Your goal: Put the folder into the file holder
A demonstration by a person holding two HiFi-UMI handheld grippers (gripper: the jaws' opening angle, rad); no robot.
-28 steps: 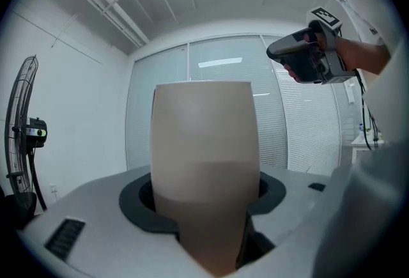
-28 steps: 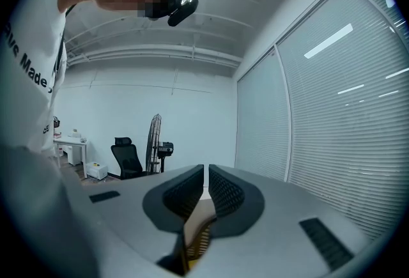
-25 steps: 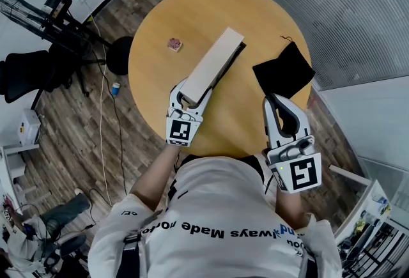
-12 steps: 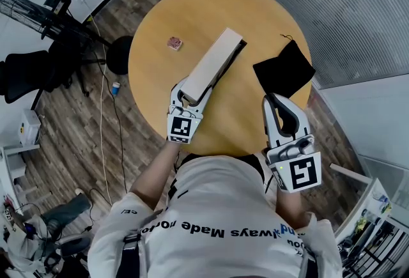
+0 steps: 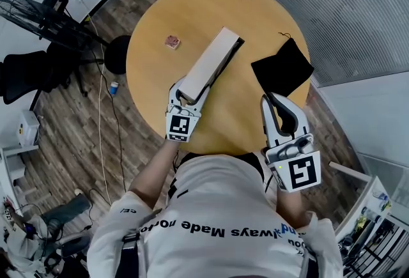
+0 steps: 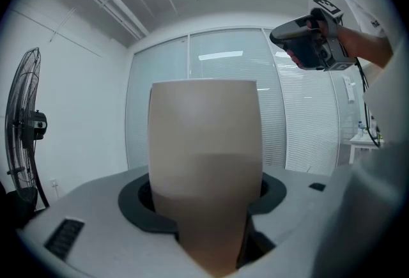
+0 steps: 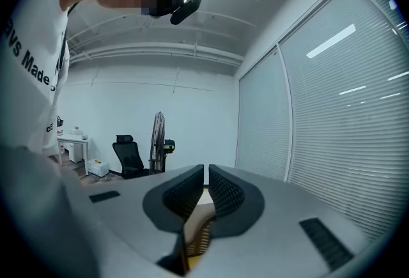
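Round wooden table (image 5: pixel 153 78) sits under both claws. The left claw (image 5: pixel 184 88) is spread wide and squeezes the near end of the beige file holder (image 5: pixel 212 61), which lies long across the table. The right claw (image 5: pixel 272 101) is nearly closed and empty. It is close to the black folder (image 5: pixel 282 67), which lies flat on the table.

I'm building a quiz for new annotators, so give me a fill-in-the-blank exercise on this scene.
1. The left gripper grips the ____ file holder by one end.
2. The right gripper has ____ between its nearly closed jaws.
3. In the head view, the black folder lies flat on the round table to the ____ of the file holder.
Missing words: beige; nothing; right.
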